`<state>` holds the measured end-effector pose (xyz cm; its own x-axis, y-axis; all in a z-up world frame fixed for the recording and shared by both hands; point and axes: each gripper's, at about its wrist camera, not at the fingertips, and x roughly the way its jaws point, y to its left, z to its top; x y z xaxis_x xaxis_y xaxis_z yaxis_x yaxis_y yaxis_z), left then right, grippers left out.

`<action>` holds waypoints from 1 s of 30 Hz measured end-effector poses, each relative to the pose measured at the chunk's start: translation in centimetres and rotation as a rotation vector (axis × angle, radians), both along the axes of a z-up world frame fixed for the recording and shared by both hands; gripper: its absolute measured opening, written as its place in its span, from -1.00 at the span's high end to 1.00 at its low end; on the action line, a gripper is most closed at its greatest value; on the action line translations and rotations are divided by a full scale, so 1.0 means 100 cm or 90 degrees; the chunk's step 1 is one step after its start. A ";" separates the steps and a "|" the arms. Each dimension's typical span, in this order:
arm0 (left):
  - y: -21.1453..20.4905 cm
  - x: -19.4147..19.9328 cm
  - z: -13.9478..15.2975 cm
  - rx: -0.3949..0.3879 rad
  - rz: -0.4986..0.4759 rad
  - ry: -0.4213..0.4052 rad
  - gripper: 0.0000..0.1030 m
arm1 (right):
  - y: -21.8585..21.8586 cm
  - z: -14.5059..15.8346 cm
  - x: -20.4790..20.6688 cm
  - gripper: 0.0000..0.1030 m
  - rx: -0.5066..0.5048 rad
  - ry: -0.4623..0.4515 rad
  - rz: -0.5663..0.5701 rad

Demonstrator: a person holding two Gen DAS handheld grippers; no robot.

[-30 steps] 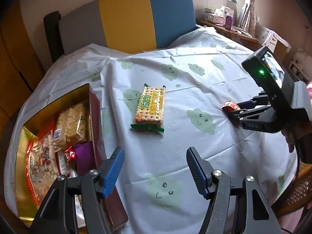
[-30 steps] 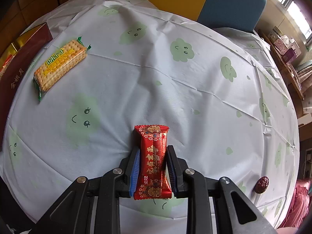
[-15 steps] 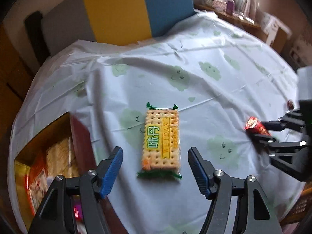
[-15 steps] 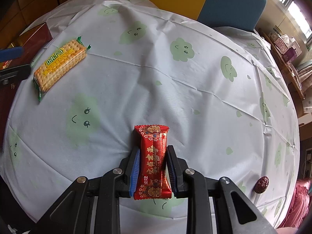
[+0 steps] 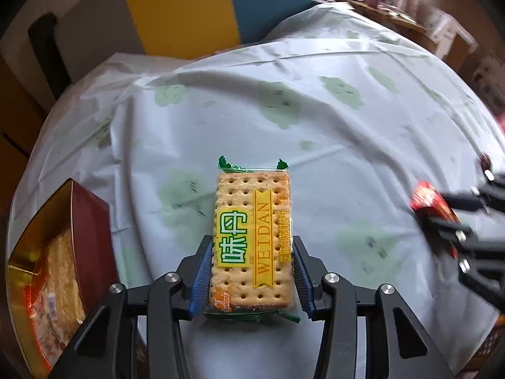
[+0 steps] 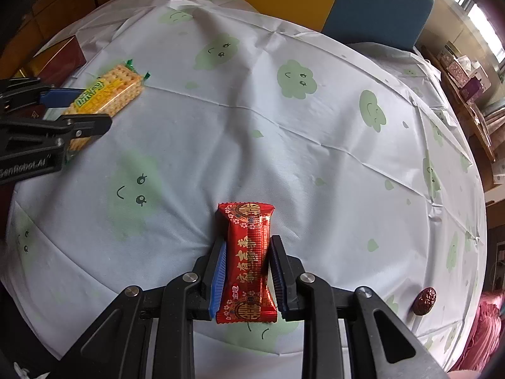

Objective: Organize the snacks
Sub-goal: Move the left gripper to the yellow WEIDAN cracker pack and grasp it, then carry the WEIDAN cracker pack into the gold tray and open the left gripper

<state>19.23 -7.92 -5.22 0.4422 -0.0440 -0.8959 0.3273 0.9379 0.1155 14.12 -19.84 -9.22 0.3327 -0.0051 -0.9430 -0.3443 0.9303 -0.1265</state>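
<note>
A clear pack of crackers (image 5: 252,237) with a green and yellow label lies flat on the table. My left gripper (image 5: 252,252) straddles it from above; its jaws are closing and the blue pads (image 5: 202,278) touch the pack's long sides. The right wrist view shows the same pack (image 6: 107,91) inside the left gripper (image 6: 91,109) at the far left. My right gripper (image 6: 247,249) is shut on a red snack packet (image 6: 247,252) with gold print, held just over the cloth. That packet (image 5: 432,199) appears blurred at the right edge of the left wrist view.
An open red and gold box (image 5: 91,221) with several snacks inside stands at the table's left edge. A dark red date (image 6: 425,300) lies near the right edge. A white tablecloth (image 6: 284,145) with green clouds covers the round table. A yellow and blue chair back (image 5: 205,9) stands behind.
My left gripper moved away from the box, came down over the cracker pack and narrowed its jaws onto its sides. The right gripper and its red packet stayed still.
</note>
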 end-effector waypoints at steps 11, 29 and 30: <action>-0.002 -0.113 -0.006 -0.041 0.029 -0.071 0.07 | 0.004 0.000 -0.008 0.49 0.000 -0.006 0.001; 0.004 -0.136 -0.022 -0.073 0.014 -0.180 0.04 | 0.010 0.001 -0.017 0.49 -0.008 -0.026 -0.001; 0.003 -0.137 -0.022 -0.073 0.014 -0.183 0.04 | 0.011 0.001 -0.018 0.49 -0.008 -0.027 0.000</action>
<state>5.55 -7.57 -7.40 0.6790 -0.1246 -0.7235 0.2753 0.9568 0.0936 12.31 -18.79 -9.07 0.3719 -0.0175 -0.9281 -0.3380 0.9286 -0.1529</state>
